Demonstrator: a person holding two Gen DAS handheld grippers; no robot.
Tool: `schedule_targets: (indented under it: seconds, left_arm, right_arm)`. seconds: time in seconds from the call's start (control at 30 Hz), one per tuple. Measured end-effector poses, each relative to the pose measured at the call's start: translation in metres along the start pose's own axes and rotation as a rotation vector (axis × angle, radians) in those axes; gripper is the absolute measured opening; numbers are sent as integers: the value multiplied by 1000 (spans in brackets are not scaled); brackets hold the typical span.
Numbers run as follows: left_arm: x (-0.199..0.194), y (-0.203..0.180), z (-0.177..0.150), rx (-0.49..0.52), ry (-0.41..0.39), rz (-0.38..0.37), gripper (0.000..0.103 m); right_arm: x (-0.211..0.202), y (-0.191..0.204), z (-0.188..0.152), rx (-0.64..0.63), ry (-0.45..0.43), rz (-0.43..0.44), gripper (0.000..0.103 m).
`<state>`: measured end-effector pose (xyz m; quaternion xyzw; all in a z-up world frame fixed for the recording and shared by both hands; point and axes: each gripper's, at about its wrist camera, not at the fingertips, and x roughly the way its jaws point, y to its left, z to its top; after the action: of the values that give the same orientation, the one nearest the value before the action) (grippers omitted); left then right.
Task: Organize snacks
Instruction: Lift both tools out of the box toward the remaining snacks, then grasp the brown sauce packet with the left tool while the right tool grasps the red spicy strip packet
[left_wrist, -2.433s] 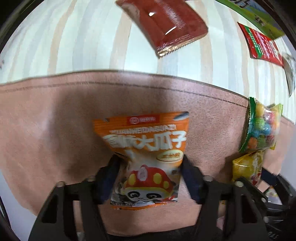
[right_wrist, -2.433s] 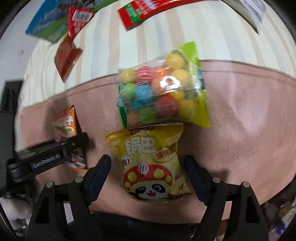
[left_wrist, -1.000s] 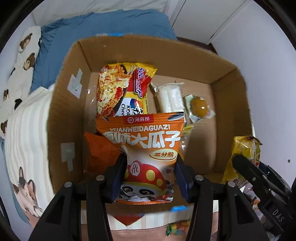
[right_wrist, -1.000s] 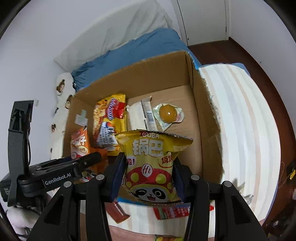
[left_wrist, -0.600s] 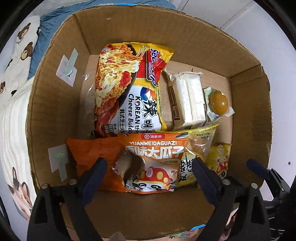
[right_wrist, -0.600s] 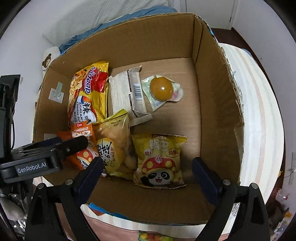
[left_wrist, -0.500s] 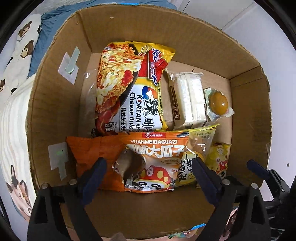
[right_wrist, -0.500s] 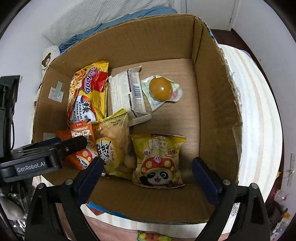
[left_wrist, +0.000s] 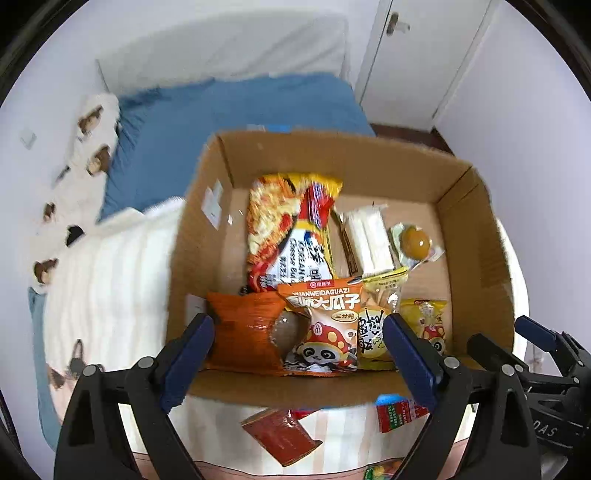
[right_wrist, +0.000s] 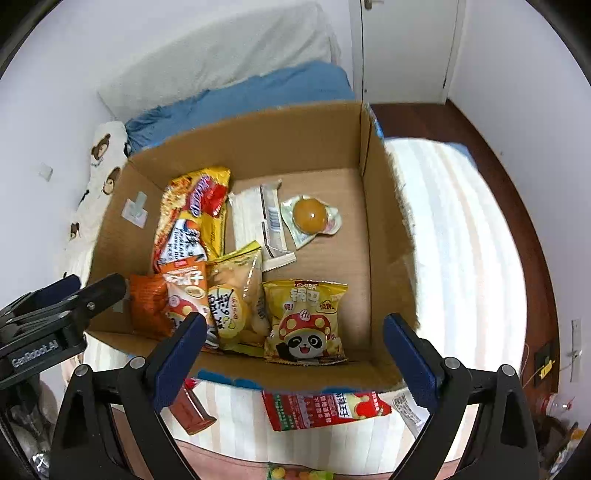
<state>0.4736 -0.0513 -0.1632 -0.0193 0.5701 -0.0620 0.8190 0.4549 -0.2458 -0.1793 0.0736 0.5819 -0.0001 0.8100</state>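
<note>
Both grippers have pulled back, jaws wide and empty, above the orange packet (left_wrist: 325, 325) and yellow packet (right_wrist: 304, 321).

- The cardboard box (right_wrist: 384, 236) sat on the bed (right_wrist: 461, 236).
- Inside, a noodle pack (right_wrist: 192, 218), a wafer pack (right_wrist: 255, 218) and a jelly cup (right_wrist: 310, 216) lay side by side at the back.
- The seed packet (left_wrist: 325, 325) and the panda packet (right_wrist: 304, 321) lay at the front, with a biscuit bag (right_wrist: 232, 295) between them.
- Loose packets (right_wrist: 321, 408) lay before the box.

Orange sunflower-seed packet (left_wrist: 325, 328) flat in cardboard box (left_wrist: 476, 236), near front wall, overlapping orange bag (left_wrist: 243, 332). Yellow panda snack packet (right_wrist: 304, 321) flat beside pale yellow bag (right_wrist: 232, 295). Noodle pack (right_wrist: 192, 218) behind.
</note>
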Motion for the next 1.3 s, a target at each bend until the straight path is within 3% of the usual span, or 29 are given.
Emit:
schedule_targets:
  seconds: [0.43,0.77,0.97,1.23,1.3]
  left_arm:
    - [-73,-5,-26,18,-188,47,94]
    - [-107,-6,-57,-9,-224,30,94]
    - [-73,10,-93,-75,-97,8,94]
    - [42,33,-132,-233,179,1,94]
    - [65,35,-137,-267,221,-11,94]
  right_arm:
    - [-84,12,-30,-33,-190,-15,98]
    - [-128,11,-61,-14,-227,34,98]
    - [-91,-18,-99,106,-77,128,98]
    - [9,-77,-130,435,76,206,97]
    - [32,-84,-131,502,101,209,92]
